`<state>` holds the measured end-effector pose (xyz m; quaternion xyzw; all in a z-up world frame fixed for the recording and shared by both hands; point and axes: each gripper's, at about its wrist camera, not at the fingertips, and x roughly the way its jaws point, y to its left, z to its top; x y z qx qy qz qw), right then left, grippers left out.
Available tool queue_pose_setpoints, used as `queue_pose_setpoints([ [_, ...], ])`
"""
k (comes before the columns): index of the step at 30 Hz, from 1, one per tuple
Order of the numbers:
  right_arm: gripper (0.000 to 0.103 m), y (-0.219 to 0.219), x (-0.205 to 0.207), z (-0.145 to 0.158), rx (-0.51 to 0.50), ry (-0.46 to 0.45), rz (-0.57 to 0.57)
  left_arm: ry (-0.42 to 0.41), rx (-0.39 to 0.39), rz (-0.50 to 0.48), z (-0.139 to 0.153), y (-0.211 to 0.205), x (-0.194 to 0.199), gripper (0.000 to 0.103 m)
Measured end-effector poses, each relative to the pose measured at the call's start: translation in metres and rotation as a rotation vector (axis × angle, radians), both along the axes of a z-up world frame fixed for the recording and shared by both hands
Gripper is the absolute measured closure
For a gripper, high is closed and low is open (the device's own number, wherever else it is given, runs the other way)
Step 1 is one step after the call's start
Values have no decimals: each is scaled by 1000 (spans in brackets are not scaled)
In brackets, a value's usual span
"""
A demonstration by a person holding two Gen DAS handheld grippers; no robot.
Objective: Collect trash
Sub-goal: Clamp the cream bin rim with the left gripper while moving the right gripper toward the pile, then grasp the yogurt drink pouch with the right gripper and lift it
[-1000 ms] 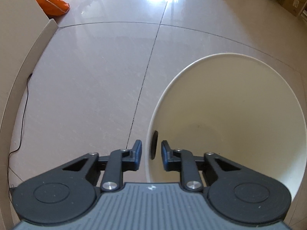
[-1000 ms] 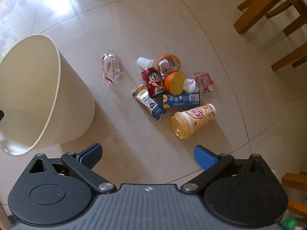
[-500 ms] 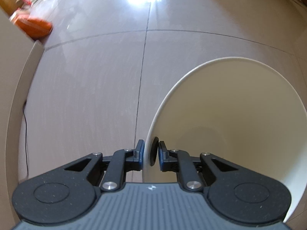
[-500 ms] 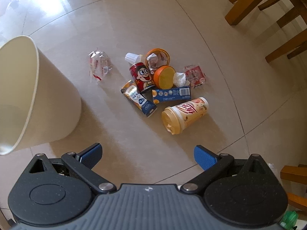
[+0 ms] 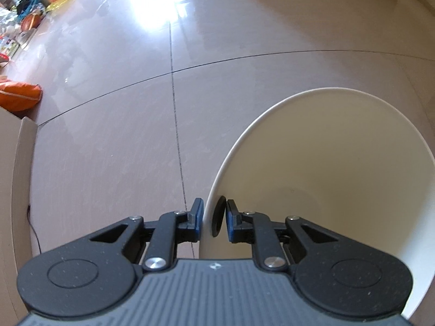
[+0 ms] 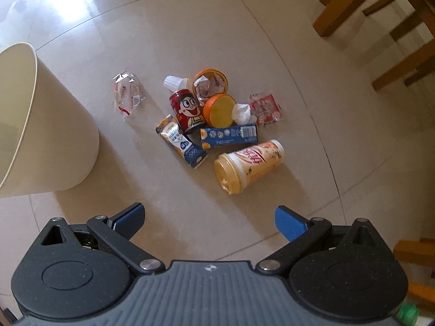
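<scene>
Since a second ago the trash pile (image 6: 217, 125) has slid lower and looms larger under the right gripper (image 6: 209, 217), and the cream bin (image 6: 46, 125) has shifted left of it. The pile lies on glossy beige floor tiles (image 6: 190, 40), right of the bin, near wooden chair legs (image 6: 380, 27). The left gripper (image 5: 213, 220) pinches the bin's rim (image 5: 217, 174); the right's jaws gape wide, empty.

My left tool (image 5: 212, 218) pinches the near rim of the cream bin (image 5: 339, 163), one pad outside the wall, one inside. Glossy tiled floor (image 5: 122, 135) spreads beyond; an orange bag (image 5: 19, 96) sits far left.
</scene>
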<state>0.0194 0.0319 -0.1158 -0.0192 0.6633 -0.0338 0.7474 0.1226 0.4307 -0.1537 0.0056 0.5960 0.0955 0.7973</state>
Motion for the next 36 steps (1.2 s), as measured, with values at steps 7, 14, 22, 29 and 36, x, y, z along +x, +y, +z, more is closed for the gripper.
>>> queue_pose_setpoints([
  [7, 0, -11, 24, -29, -10, -31, 139, -26, 13, -20, -5, 0, 6, 86],
  [14, 13, -4, 56, -69, 52, -90, 354, -28, 26, 6, -5, -5, 5, 85],
  [22, 30, 36, 65, -132, 13, -90, 602, -26, 14, 3, 0, 3, 1, 85],
  [29, 32, 55, 70, -185, -62, -80, 678, -34, -3, 9, 2, 7, 1, 86],
  [36, 37, 56, 79, -218, -42, -17, 645, -40, -14, 2, 0, 11, 0, 86],
])
